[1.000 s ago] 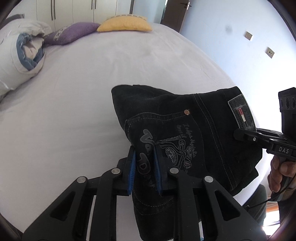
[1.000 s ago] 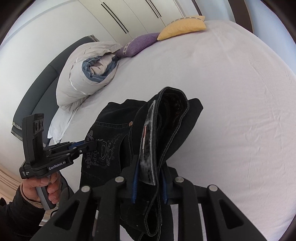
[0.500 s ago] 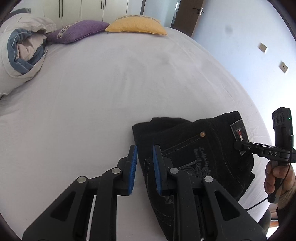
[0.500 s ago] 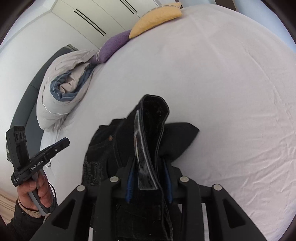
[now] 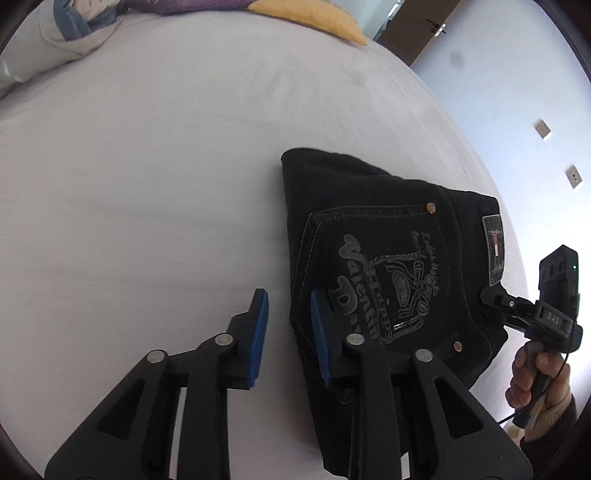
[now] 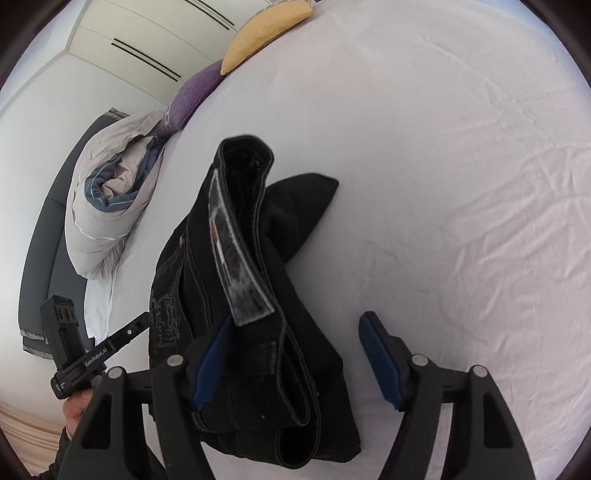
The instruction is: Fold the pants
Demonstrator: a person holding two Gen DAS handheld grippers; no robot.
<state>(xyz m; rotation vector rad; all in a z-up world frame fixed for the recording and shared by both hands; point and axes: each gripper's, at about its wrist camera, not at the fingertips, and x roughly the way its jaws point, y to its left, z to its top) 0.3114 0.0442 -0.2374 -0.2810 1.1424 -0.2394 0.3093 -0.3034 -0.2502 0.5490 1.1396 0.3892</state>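
Centre right of the left-wrist frame, folded black pants (image 5: 388,280) on white bed (image 5: 147,184), left gripper (image 5: 288,328) jaws spread, right gripper (image 6: 291,358) jaws spread around waistband.

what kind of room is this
Most likely a bedroom. The folded black pants lie on a wide bed with a pale sheet, a yellow pillow and a purple pillow sit at its far end, and a rolled duvet lies beside tall wardrobe doors.
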